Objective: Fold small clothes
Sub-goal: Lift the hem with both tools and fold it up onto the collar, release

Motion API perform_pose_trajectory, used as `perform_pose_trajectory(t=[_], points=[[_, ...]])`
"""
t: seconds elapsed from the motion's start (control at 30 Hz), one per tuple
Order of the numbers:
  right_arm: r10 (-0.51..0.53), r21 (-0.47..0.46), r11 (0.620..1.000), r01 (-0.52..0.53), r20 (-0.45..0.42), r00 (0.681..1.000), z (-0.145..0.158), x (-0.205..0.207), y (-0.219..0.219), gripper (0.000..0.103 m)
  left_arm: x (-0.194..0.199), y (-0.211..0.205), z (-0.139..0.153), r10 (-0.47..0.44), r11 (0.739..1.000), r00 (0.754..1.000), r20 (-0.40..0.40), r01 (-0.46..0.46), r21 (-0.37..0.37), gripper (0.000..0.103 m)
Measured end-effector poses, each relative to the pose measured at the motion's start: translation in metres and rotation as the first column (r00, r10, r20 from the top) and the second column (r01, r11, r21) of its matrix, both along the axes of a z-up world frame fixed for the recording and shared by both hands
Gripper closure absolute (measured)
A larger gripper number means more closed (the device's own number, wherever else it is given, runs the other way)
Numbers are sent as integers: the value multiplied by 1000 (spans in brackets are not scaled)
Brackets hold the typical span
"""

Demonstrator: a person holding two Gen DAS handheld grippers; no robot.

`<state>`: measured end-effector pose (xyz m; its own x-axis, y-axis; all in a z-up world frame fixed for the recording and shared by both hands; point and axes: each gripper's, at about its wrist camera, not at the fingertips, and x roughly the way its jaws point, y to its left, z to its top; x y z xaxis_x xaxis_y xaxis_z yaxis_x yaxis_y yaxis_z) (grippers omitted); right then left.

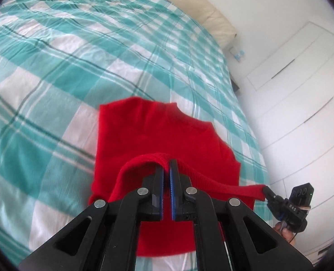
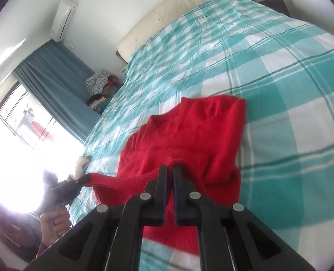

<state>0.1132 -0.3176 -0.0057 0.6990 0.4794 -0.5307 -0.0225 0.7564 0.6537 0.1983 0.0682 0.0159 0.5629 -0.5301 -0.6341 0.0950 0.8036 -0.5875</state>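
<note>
A small red knitted sweater (image 1: 162,135) lies on a bed covered with a teal and white checked sheet (image 1: 54,67), its V-neck toward the cream padded headboard (image 1: 212,11). The ribbed bottom hem (image 1: 223,186) is lifted from the sheet and stretched between the two tools.

The left wrist view shows the left gripper (image 1: 167,169) with its blue-lined jaws pressed on the hem, the fabric looping over the fingertips. Far at the right edge, the right gripper (image 1: 267,190) pinches the other end of the hem, and behind it stand white wardrobe doors (image 1: 302,90). A bit of a hand under that tool is visible, but it is too small to describe.

The right wrist view gives what the first one hides: a blue curtain (image 2: 54,79) beside a bright window (image 2: 20,135), a white air conditioner (image 2: 64,18) on the wall, and a pile of mixed clothes (image 2: 99,88) beside the bed. Here the right gripper (image 2: 169,170) clamps the hem too. At the left, the person's left hand (image 2: 54,223) wraps around the handle of the left gripper (image 2: 85,178), which seems to bite the hem end, though glare washes this part.
</note>
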Motion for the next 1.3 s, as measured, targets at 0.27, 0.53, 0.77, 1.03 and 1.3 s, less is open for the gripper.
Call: perform_pose_trajectory(t=[0.27, 0.53, 0.77, 1.03, 1.3], points=[[-69, 98, 992, 79, -99, 993, -36, 107, -35, 98, 94, -14, -28, 42, 996, 998, -50, -37, 83, 100], [-185, 188, 961, 203, -109, 977, -64, 138, -59, 92, 136, 1, -52, 155, 984, 983, -100, -145, 99, 29], [-27, 21, 999, 28, -13, 1000, -19, 123, -34, 88, 108, 12, -34, 126, 980, 992, -28, -120, 160, 20], [180, -208, 952, -222, -204, 962, -62, 74, 21, 44, 46, 13, -73, 78, 912, 991, -112, -26, 410, 16], [-14, -384, 923, -28, -107, 994, -48, -20, -26, 42, -52, 13, -35, 78, 859, 996, 49, -92, 504, 7]])
